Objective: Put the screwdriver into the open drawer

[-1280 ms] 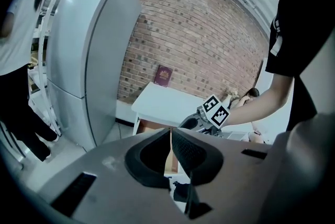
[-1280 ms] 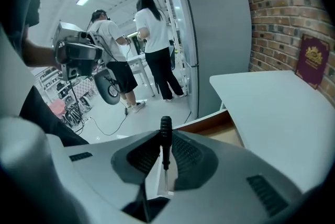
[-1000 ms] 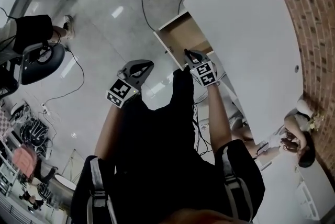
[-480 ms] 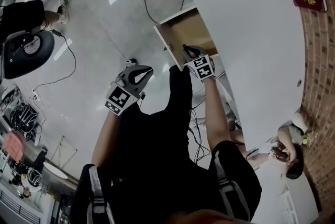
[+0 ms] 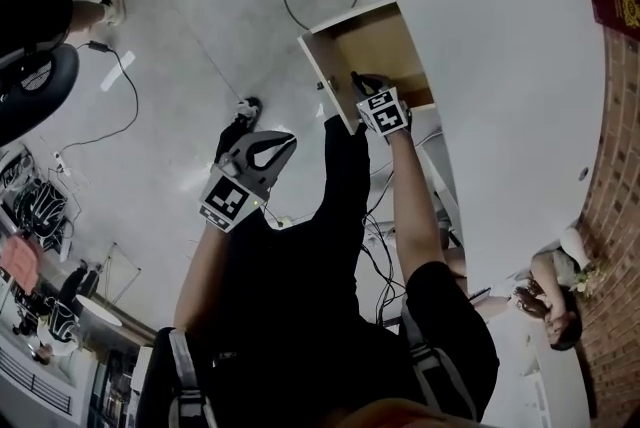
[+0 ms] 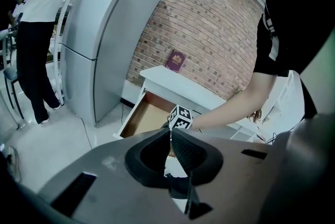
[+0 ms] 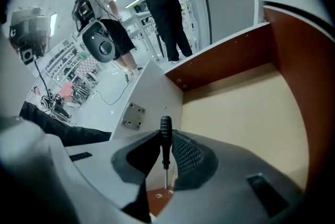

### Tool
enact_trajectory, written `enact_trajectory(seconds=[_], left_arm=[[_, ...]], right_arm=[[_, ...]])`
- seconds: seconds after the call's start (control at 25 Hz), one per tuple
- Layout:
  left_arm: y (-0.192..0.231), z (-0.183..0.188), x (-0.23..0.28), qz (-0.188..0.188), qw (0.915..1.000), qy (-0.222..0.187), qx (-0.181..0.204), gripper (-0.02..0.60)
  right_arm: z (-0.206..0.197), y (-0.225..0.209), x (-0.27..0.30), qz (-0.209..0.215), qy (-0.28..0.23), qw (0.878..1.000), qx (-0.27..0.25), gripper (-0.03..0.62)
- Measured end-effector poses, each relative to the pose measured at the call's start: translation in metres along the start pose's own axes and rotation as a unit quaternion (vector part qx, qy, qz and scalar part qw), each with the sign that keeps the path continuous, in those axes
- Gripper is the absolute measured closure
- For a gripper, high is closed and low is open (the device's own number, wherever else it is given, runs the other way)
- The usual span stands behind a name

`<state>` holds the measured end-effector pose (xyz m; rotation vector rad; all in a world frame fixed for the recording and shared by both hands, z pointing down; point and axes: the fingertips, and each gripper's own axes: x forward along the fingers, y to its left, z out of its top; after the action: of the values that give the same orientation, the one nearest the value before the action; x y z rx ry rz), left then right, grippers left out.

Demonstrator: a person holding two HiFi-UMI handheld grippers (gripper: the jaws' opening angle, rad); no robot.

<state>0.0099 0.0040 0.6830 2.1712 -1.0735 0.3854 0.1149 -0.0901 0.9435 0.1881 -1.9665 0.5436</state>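
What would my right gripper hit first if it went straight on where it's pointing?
Probably the open drawer: the screwdriver in the right gripper leads toward where its white front panel meets the tan floor, though depth is unclear.

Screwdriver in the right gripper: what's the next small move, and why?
Probably lower the right gripper toward the bare floor of the open drawer. Its fingers clamp the screwdriver, which appears to hang above that floor, so letting go now might drop it.
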Motion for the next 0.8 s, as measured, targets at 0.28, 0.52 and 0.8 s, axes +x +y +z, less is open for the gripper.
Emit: enact_trajectory(seconds=[0.28, 0.52, 0.8], left_arm=[[0.000, -0.021, 0.003, -0.003, 0.9998, 0.004, -0.019, 0.560], [0.005, -0.034, 0.005, -0.002, 0.9995, 0.006, -0.029, 0.559], [0.012, -0.039, 0.004, 0.004, 0.9992, 0.005, -0.040, 0.560]], right_arm=[[-0.018, -0.011, 0.041, 0.000, 0.052, 0.999, 0.008, 0.470], [-0.028, -0.023, 0.064, -0.010, 0.077, 0.997, 0.016, 0.470], [-0.036, -0.028, 0.084, -0.019, 0.095, 0.995, 0.014, 0.471]])
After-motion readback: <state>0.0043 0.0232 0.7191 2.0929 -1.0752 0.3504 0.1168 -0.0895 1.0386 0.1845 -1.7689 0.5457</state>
